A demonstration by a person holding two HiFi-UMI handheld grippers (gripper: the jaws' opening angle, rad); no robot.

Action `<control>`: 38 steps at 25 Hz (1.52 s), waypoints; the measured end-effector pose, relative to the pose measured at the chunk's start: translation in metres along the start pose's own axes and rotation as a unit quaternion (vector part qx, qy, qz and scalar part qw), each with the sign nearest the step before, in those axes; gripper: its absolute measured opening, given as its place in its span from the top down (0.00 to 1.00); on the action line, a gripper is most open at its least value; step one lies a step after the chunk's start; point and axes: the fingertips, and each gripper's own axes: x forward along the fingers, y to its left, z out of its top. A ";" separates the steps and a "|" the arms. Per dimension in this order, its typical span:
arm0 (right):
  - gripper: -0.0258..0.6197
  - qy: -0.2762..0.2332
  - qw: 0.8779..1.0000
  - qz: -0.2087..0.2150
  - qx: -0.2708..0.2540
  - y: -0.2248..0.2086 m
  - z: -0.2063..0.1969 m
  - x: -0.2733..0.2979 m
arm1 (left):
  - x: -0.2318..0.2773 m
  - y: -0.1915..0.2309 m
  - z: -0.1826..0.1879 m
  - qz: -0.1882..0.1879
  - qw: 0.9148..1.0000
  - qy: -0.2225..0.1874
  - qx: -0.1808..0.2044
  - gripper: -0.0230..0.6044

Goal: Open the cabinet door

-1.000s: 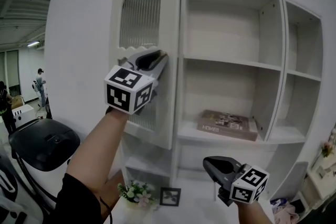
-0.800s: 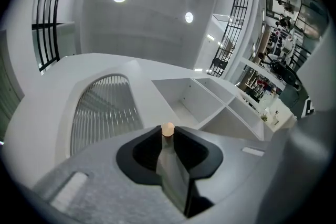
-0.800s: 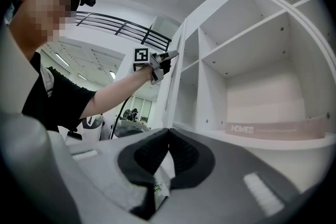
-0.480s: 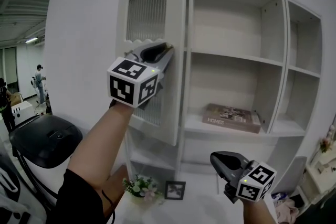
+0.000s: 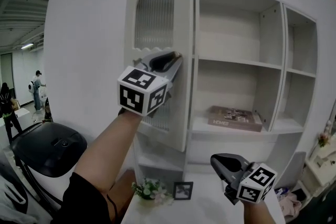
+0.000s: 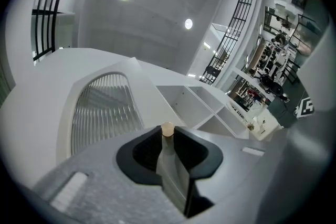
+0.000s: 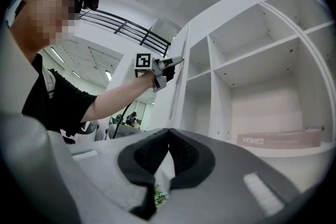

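Note:
The white cabinet door (image 5: 157, 13), with an arched ribbed-glass pane, stands swung out from the shelf unit (image 5: 239, 63). My left gripper (image 5: 175, 59) is shut on the door's free edge at mid height. In the left gripper view the thin door edge runs between the pads (image 6: 167, 139), with a small beige knob (image 6: 167, 129) at the tip. My right gripper (image 5: 217, 161) hangs low in front of the cabinet's base, shut with nothing in it. Its pads meet in the right gripper view (image 7: 168, 132), which also shows the left gripper (image 7: 169, 64) on the door (image 7: 180, 68).
A book (image 5: 234, 118) lies flat on the middle shelf. Below the door are a small flower bunch (image 5: 152, 189) and a picture frame (image 5: 182, 190). A black chair (image 5: 50, 149) is at lower left. People stand far off at the left.
The left gripper and the door's edge have shifted right and a little up in the head view, the door swinging further. The right gripper has drifted slightly right.

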 end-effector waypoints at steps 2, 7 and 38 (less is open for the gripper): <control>0.97 -0.001 1.000 -0.005 0.001 0.006 0.004 0.001 | -0.005 0.001 0.002 -0.006 1.000 -0.001 -0.003 0.85; 0.97 -0.004 1.000 -0.012 0.006 0.027 0.010 0.004 | -0.020 0.003 0.011 -0.017 1.000 -0.007 -0.014 0.85; 0.97 0.015 0.999 -0.011 -0.030 0.175 0.036 0.061 | -0.156 0.065 0.053 -0.073 0.996 -0.022 -0.036 0.82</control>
